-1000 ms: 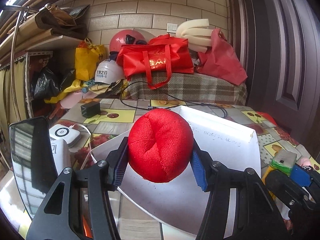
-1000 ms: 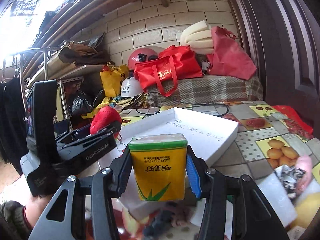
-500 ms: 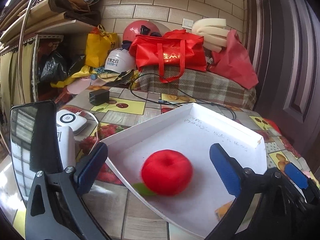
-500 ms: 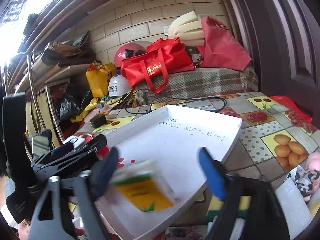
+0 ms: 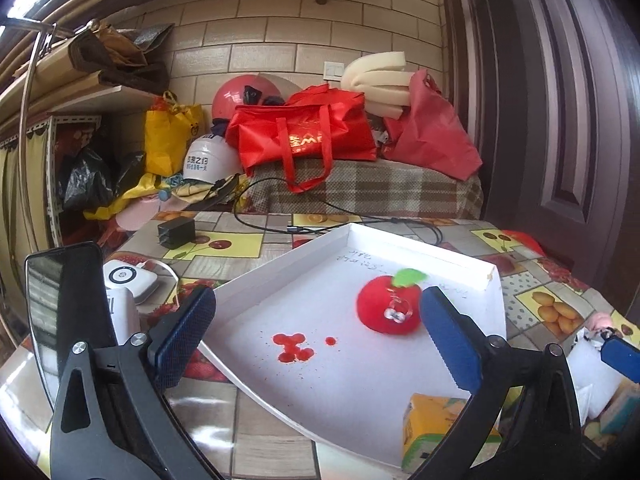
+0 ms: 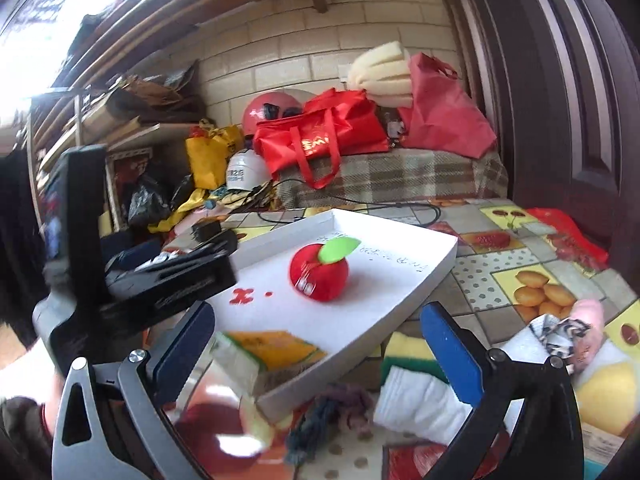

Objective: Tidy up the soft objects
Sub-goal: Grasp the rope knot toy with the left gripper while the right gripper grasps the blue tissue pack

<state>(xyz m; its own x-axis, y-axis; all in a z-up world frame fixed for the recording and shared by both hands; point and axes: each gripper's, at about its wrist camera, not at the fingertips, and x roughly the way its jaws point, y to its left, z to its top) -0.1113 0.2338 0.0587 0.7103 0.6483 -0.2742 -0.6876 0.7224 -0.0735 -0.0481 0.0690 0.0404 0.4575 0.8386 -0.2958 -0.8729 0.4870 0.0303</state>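
red plush apple [image 5: 389,309] and yellow tissue pack [image 5: 436,426] lie in the shallow white tray [image 5: 280,276]. both the left gripper [image 5: 316,332] and right gripper [image 6: 316,340] gape, released. next, i'd guess: the soft pile [image 6: 424,400] near right.

Daylight glare blows out top-left; fisheye bends edges; right view motion-blurred below

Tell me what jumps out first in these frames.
A red plush apple with a green leaf sits in the white tray, toward its far end. A yellow tissue pack lies at the tray's near corner. Both the left gripper and right gripper are open and empty.
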